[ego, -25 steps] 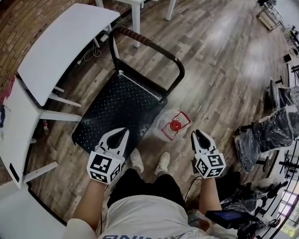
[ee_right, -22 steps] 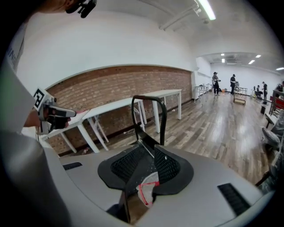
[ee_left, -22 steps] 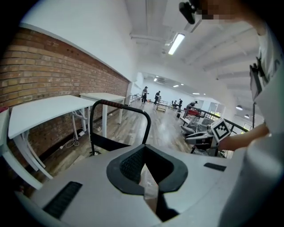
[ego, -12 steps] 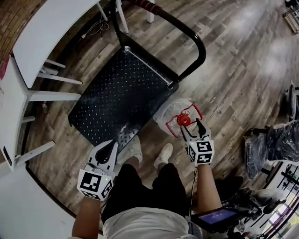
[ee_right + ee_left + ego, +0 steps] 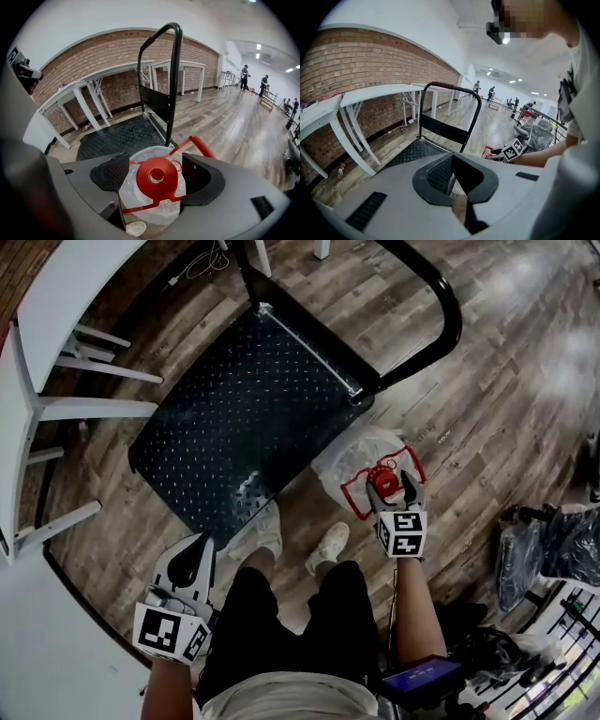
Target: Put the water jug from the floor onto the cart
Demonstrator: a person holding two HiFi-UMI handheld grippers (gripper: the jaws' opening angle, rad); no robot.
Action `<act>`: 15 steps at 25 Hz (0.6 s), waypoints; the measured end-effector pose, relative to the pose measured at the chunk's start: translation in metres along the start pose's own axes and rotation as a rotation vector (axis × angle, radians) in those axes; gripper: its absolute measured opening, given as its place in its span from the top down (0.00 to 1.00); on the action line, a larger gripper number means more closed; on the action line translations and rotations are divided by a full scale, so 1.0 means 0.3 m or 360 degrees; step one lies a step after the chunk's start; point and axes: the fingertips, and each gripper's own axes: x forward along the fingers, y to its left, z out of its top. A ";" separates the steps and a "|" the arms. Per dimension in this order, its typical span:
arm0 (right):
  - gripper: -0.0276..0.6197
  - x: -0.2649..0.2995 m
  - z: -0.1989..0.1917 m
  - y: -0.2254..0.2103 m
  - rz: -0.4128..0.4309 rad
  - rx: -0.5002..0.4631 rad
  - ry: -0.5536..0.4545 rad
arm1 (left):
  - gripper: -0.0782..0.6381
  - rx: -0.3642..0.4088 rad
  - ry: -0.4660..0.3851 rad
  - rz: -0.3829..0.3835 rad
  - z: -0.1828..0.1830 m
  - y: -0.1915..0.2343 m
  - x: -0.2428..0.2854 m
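Lifting is all ahead of us: the water jug [image 5: 349,454] stands on the floor [image 5: 487,418] at centre right, just beside the cart [image 5: 244,409]. Our right gripper's [image 5: 390,486] jaws have just been opening and are spread, with the red cap [image 5: 157,176] between them, ungripped. The left gripper's [image 5: 199,545] jaws are pressed together, empty.

Water jug [image 5: 347,452]: clear, cloudy body; red cap [image 5: 167,184] and red handle frame. Cart [image 5: 242,411], at 10 o'clock of the jug: black deck with raised stud pattern, black push bar. Floor [image 5: 497,399]: grey-brown wood planks. Tables [image 5: 56,306], at 9 o'clock: white. The left tongs [image 5: 204,542] and right tongs [image 5: 390,488]: white shells, black pads, black-and-white square markers. Wall [image 5: 356,61]: red-brown brick.
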 end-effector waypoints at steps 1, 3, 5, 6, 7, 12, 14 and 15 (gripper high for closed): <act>0.45 0.018 -0.012 0.000 0.0006 -0.0004 0.0005 | 0.89 0.0004 0.0005 0.0012 -0.010 0.003 -0.004; 0.45 0.045 -0.033 0.002 0.0012 -0.0014 0.0017 | 0.89 0.0006 0.0020 0.0034 -0.027 0.013 -0.012; 0.45 0.056 -0.047 -0.003 -0.0020 -0.0043 0.0029 | 0.89 -0.0005 0.0033 0.0052 -0.042 0.024 -0.018; 0.45 0.058 -0.052 -0.008 -0.0051 -0.0058 0.0031 | 0.89 -0.0012 0.0036 0.0060 -0.048 0.029 -0.021; 0.45 0.060 -0.055 -0.012 -0.0081 -0.0062 0.0027 | 0.89 -0.0017 0.0036 0.0067 -0.052 0.033 -0.023; 0.46 0.062 -0.061 -0.028 -0.0086 0.0051 -0.0041 | 0.89 0.0004 0.0019 0.0071 -0.042 0.019 -0.022; 0.46 0.062 -0.063 -0.033 -0.0082 0.0057 -0.0034 | 0.89 0.0024 0.0017 0.0069 -0.037 0.012 -0.026; 0.46 0.062 -0.062 -0.034 -0.0085 0.0050 -0.0030 | 0.89 0.0029 0.0017 0.0070 -0.037 0.012 -0.030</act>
